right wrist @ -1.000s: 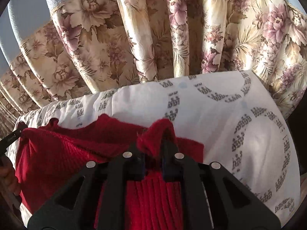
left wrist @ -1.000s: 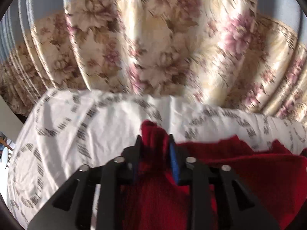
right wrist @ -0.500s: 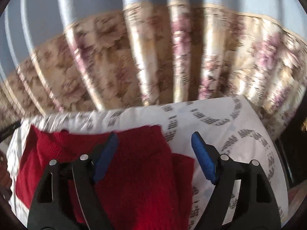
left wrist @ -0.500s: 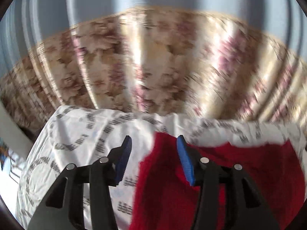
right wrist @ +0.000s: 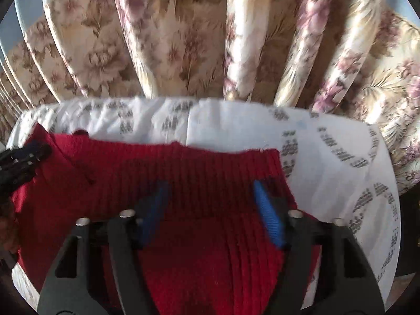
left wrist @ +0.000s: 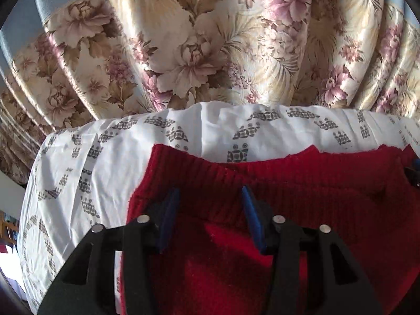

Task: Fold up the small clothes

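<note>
red knit garment [left wrist: 302, 210]: soft, limp, light | hold: ribbed far edge | left gripper [left wrist: 207, 210]: just narrowing, apart, empty | right gripper [right wrist: 210, 207]: same, nothing pinched

Patterned sheet and floral curtain behind the work surface

A white sheet [left wrist: 78, 162] printed with grey dotted motifs in curving rows covers the padded surface, creased along its far edge. Directly behind it hangs a glossy cream curtain [left wrist: 199, 52] in deep pleats, patterned with pink and brown flowers and leaves; above the print a pale blue band [right wrist: 29, 8] shows at the top left.
</note>
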`<action>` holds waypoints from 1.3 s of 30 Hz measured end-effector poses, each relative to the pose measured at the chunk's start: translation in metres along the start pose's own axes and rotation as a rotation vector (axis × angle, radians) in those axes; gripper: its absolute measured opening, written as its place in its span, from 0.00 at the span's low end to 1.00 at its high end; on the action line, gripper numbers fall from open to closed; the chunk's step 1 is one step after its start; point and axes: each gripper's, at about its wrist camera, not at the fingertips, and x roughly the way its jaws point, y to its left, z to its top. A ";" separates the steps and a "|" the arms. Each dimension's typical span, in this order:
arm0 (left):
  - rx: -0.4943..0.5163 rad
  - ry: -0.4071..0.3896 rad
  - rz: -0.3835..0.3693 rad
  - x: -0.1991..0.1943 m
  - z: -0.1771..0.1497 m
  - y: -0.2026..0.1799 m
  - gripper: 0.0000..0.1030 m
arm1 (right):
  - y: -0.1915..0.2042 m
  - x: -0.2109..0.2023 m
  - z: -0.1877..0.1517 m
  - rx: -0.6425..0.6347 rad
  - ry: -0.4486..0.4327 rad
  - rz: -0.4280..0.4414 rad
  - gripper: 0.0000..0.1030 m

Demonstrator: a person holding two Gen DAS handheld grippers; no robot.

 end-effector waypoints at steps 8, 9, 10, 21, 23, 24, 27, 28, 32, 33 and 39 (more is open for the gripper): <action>-0.142 -0.114 0.022 -0.025 0.006 0.032 0.03 | -0.016 -0.032 0.005 0.072 -0.153 -0.004 0.04; -0.147 -0.122 0.025 -0.027 0.007 0.034 0.03 | -0.018 -0.031 0.007 0.071 -0.152 -0.004 0.04; -0.153 -0.119 0.022 -0.027 0.009 0.036 0.03 | -0.021 -0.030 0.009 0.076 -0.150 -0.004 0.04; -0.160 -0.015 0.049 -0.009 0.007 0.046 0.44 | -0.039 -0.033 0.006 0.139 -0.130 -0.044 0.60; -0.153 -0.072 0.044 -0.035 0.003 0.051 0.65 | -0.049 -0.063 -0.007 0.147 -0.191 -0.043 0.62; -0.137 -0.106 0.047 -0.049 -0.001 0.052 0.66 | -0.054 -0.075 -0.014 0.155 -0.215 -0.055 0.65; -0.104 -0.165 0.074 -0.090 -0.026 0.055 0.82 | -0.065 -0.107 -0.048 0.160 -0.264 -0.096 0.70; -0.102 -0.171 0.071 -0.097 -0.033 0.055 0.83 | -0.066 -0.114 -0.062 0.152 -0.263 -0.103 0.72; -0.115 -0.198 0.038 -0.119 -0.075 0.055 0.98 | -0.069 -0.123 -0.107 0.149 -0.243 -0.112 0.82; -0.115 -0.197 0.032 -0.121 -0.085 0.053 0.98 | -0.069 -0.121 -0.111 0.158 -0.230 -0.110 0.86; -0.159 -0.181 -0.057 -0.113 -0.114 0.049 0.98 | -0.069 -0.110 -0.136 0.213 -0.208 -0.097 0.95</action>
